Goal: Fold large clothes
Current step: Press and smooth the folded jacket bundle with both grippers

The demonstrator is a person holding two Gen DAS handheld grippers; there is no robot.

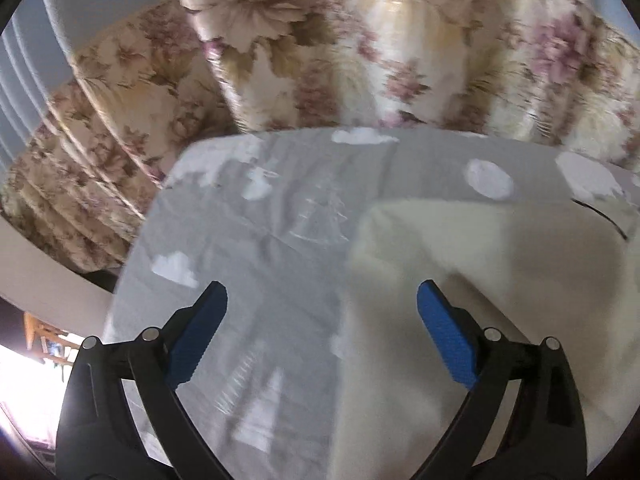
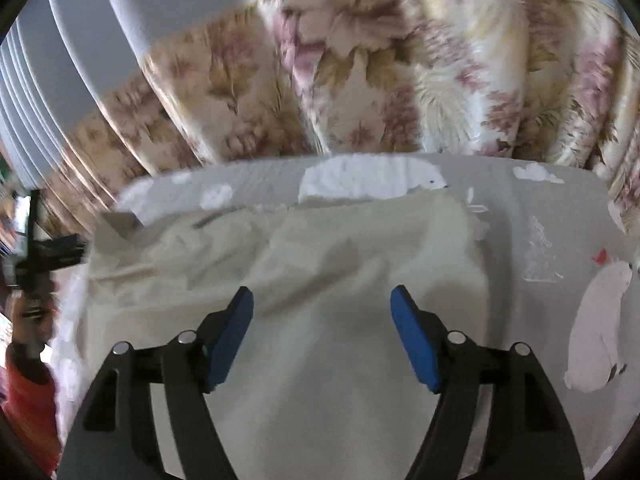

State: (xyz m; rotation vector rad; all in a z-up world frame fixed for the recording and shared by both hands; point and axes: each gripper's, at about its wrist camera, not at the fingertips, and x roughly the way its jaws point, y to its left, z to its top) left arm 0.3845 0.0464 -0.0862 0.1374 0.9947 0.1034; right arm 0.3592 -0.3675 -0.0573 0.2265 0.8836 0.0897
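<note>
A cream garment (image 2: 328, 264) lies folded on a grey sheet printed with white clouds and bears (image 2: 560, 216). In the left wrist view the garment (image 1: 500, 264) fills the right half, its left edge running down the middle. My left gripper (image 1: 322, 298) is open and empty, held above the garment's left edge, one finger over the sheet (image 1: 256, 216), the other over the cloth. My right gripper (image 2: 322, 300) is open and empty above the middle of the garment. The other gripper (image 2: 40, 248) shows at the far left of the right wrist view.
Floral curtains (image 1: 320, 48) hang right behind the far edge of the surface, also in the right wrist view (image 2: 400, 80). A pale wall (image 1: 100, 8) is at the upper left. A wooden chair (image 1: 44, 336) stands in bright light at the lower left.
</note>
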